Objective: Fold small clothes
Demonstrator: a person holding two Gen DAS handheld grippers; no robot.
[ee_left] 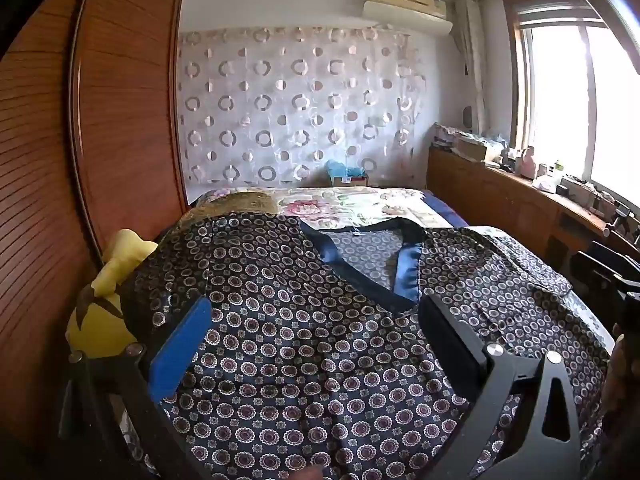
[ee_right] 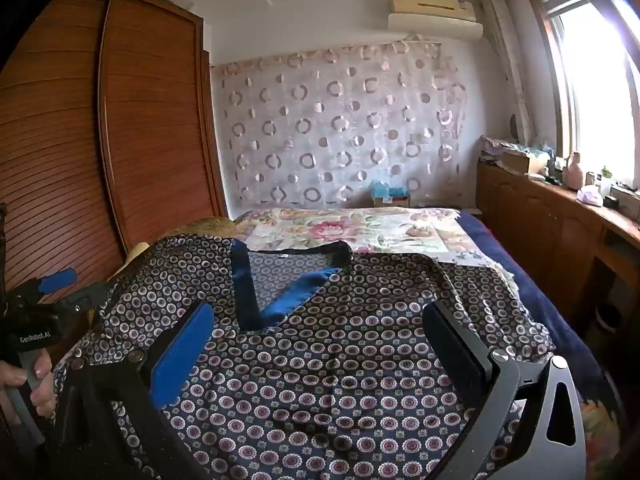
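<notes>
Fold hasn't begun, as far as I can judge. The top (ee_left: 320, 340) lies spread flat on the bed (ee_left: 360, 204), front up, neckline (ee_left: 372, 260) w/ its blue trim pointing away from me toward the far wall. No part of it is doubled over: both shoulders lie out to the sides, the right sleeve (ee_right: 480, 280) stretches toward the bed's right edge, and the body shows only a few soft wrinkles near me. The near hem is under the cams, so can't tell how it lies.

My left hand-held gripper (ee_left: 316, 344) hangs just over the middle of the top, tilted down a bit, jaws as wide as they go, nothing btwn them but the fabric below; pads aren't pinching anything. My right hand-held gripper (ee_right: 320, 352) is the same: wide open over the chest area, just below the V of the neck, holding nothing. Whether either one grazes the cloth I can't tell.

In the right view I see my left hand (ee_right: 28, 380) on its handle at the left side of the top, so the 2 tools sit side by side, not out at the corners.

A yellow plush (ee_left: 108, 300) sits at the left edge, partly under the left shoulder; might snag when that side is folded in.

So: 0 folds done, all left — sides or sleeves in, then bottom up, I'd guess
</notes>
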